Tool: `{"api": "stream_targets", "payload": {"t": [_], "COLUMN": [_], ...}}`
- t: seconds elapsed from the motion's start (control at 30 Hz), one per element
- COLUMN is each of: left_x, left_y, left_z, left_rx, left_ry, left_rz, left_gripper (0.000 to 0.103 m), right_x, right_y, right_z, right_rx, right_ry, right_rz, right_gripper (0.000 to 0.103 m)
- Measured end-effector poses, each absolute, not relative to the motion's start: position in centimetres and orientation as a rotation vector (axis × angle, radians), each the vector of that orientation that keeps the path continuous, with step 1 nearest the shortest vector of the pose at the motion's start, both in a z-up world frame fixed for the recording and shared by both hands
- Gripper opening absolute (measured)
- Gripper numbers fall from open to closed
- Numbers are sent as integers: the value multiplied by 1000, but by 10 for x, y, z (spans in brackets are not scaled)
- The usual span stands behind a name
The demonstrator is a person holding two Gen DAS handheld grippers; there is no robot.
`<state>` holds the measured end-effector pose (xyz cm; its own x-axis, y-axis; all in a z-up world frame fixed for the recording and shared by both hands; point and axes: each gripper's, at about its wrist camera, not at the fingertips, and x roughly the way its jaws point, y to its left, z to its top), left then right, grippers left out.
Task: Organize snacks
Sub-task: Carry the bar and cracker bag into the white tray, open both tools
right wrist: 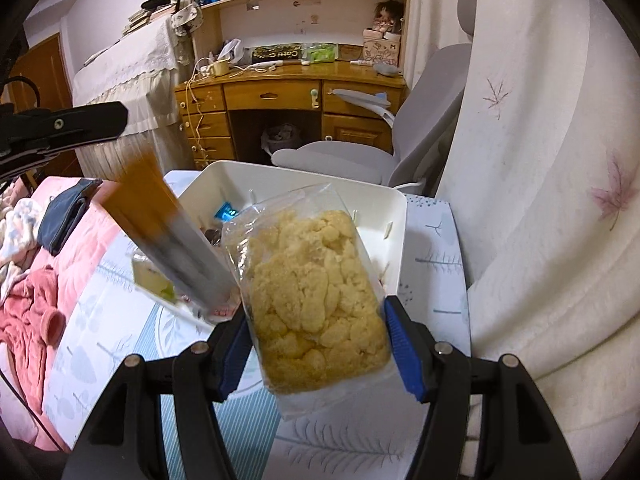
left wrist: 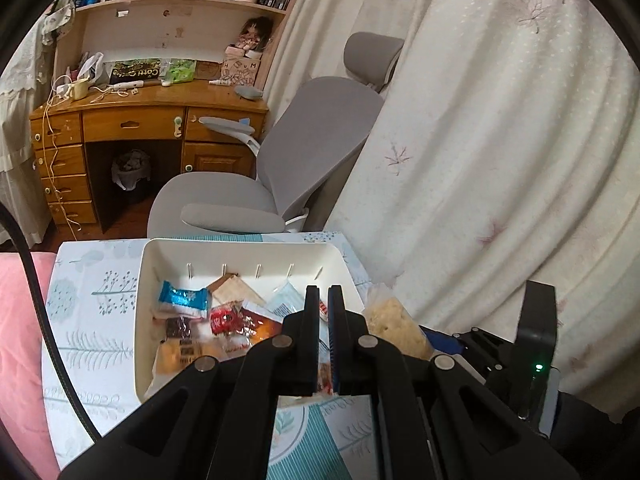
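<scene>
Both of your tools are loaded. The right hand-held gripper (right wrist: 318, 308) stands at a middling width, pads pressed on the long sides of a clear bag of pale crumbly snack (right wrist: 316, 280). The bag is off the desk (right wrist: 432, 232) and tilted, its top edge leaning toward 12 o'clock over the near wall of the white bin (right wrist: 396, 232). I read that side grip as deliberate: it leaves the bag's face free, so it can go in flat. The left hand-held gripper (left wrist: 324, 292) is fully closed on the edge of a flat orange-and-grey packet (right wrist: 160, 232). The packet hangs from it at 10 o'clock of the bag, blurred, so I can't read the print. It's pinched at one end, probably so it drops in end first. The bin sits mid-desk and is already part full, with a blue packet (left wrist: 182, 298), a red packet (left wrist: 224, 318) and brown ones. The free floor looks to be at the 1–2 o'clock corner in the left wrist view. What's in the way: the hanging packet sits just beside the bag's left edge, so the two loads crowd one opening. Release one at a time. A small yellow-green pack (right wrist: 150, 276) lies on the desk under the packet, not yet sorted. The grey chair (left wrist: 312, 140) stands beyond the bin at 12, the curtain (left wrist: 480, 160) runs close along 3 and the pink bed (right wrist: 36, 320) is at 9. None of these blocks the drop.
</scene>
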<state>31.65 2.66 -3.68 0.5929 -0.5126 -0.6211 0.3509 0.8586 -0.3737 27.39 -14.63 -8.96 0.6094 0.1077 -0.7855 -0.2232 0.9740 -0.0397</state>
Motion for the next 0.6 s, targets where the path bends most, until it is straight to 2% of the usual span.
{"api": "stream_targets", "payload": {"t": [0.07, 0.13, 0.2, 0.27, 0.33, 0.37, 0.4, 0.6], "left_x": [326, 335, 340, 340, 337, 335, 333, 304], "left_y": [21, 16, 14, 15, 15, 15, 15, 21], "left_z": [-43, -52, -60, -65, -67, -68, -69, -85], "left_rx": [-224, -213, -210, -222, -221, -217, -212, -228], "left_ry": [814, 863, 905, 929, 947, 954, 961, 1044], "left_rz": [-509, -481, -446, -436, -420, -406, -390, -287], "left_gripper": [3, 12, 31, 33, 48, 61, 67, 76], "right_x": [282, 290, 298, 301, 302, 301, 300, 285], "right_y": [-147, -148, -150, -152, -155, -156, -157, -165], "right_z": [-91, -94, -98, -102, -105, -106, -107, -116], "right_rx": [-129, -118, -102, -88, -77, -74, -72, -18], "right_ry": [899, 908, 929, 954, 962, 964, 966, 1024], "right_rz": [189, 182, 176, 175, 175, 175, 173, 206], "right_gripper": [63, 63, 66, 72, 81, 83, 85, 91]}}
